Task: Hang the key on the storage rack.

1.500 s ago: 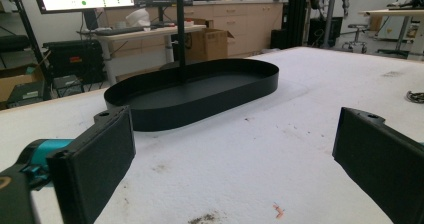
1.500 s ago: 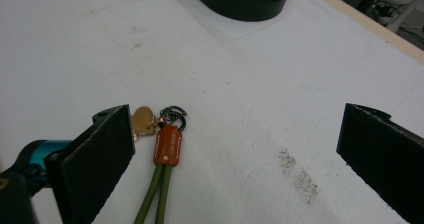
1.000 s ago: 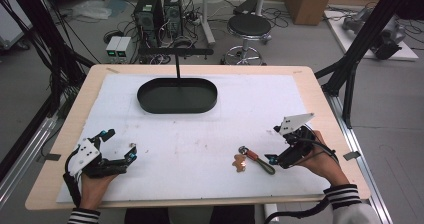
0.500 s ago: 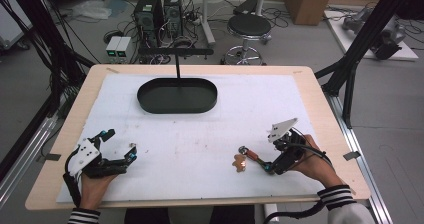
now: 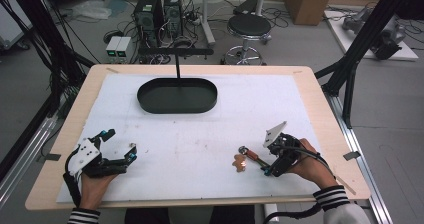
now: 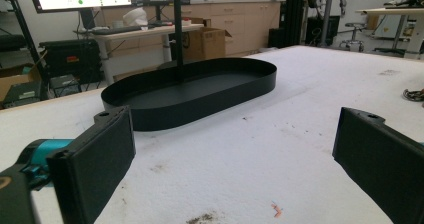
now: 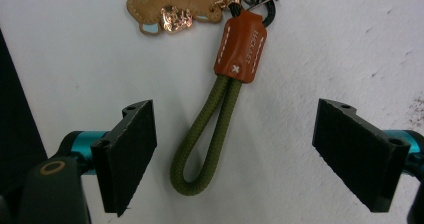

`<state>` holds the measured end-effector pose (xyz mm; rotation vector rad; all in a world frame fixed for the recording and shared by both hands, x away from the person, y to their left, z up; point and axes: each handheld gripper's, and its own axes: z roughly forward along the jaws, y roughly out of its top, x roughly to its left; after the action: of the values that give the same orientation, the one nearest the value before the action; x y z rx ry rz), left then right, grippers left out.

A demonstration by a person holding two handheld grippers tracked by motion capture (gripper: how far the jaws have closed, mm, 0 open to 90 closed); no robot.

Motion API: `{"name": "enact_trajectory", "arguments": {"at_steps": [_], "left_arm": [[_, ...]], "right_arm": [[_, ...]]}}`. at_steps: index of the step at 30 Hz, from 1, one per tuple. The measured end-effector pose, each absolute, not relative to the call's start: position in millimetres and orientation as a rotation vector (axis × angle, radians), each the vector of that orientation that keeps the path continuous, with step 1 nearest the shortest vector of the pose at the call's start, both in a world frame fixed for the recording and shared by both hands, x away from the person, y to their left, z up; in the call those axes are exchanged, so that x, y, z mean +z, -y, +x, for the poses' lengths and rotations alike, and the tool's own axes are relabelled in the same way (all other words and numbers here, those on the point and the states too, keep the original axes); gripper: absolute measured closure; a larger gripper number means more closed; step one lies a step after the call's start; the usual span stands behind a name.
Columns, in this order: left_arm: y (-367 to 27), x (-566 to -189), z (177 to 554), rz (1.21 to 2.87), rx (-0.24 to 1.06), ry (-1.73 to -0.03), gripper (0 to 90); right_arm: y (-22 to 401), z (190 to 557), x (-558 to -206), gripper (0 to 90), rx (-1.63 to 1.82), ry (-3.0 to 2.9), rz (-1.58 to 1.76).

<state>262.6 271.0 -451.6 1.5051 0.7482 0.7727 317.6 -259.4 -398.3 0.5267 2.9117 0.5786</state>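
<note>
A keychain lies on the white mat at the front right: an olive-green cord loop [image 7: 205, 134] joined by a brown leather tab [image 7: 240, 46] to a tan leather charm [image 7: 172, 4], also seen as the keychain [image 5: 250, 157] from above. My right gripper [image 7: 235, 156] is open and hovers over the cord loop, one jaw on each side, touching nothing; the right gripper [image 5: 274, 163] sits just right of the keychain. My left gripper [image 5: 120, 156] rests open at the front left, with nothing between its jaws, facing the black oval tray [image 6: 195, 86].
The black oval tray [image 5: 177, 95] with an upright post [image 5: 177, 66] stands at the back centre of the mat. A stool [image 5: 249, 26] and computer cases are on the floor beyond the table. The table's front edge runs close below both hands.
My right gripper has moved left and down toward the keychain, closing in over its cord loop. The left gripper has stayed in place.
</note>
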Motion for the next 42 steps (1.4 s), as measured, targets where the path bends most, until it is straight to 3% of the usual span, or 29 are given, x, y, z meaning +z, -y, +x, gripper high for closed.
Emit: {"name": "enact_trajectory", "arguments": {"at_steps": [18,37,42], "left_arm": [[-271,-451,263,1.506,0.767,-0.749,3.9],[-271,-451,263,1.507,0.763,-0.747,3.9],[-271,-451,263,1.509,0.764,-0.744,3.9]], "right_arm": [[251,318,-405,40.7,0.43,-2.975,0.495],[247,319,-406,55.3,0.369,-3.015,0.521],[245,319,-405,68.0,0.326,-3.027,0.515]]}}
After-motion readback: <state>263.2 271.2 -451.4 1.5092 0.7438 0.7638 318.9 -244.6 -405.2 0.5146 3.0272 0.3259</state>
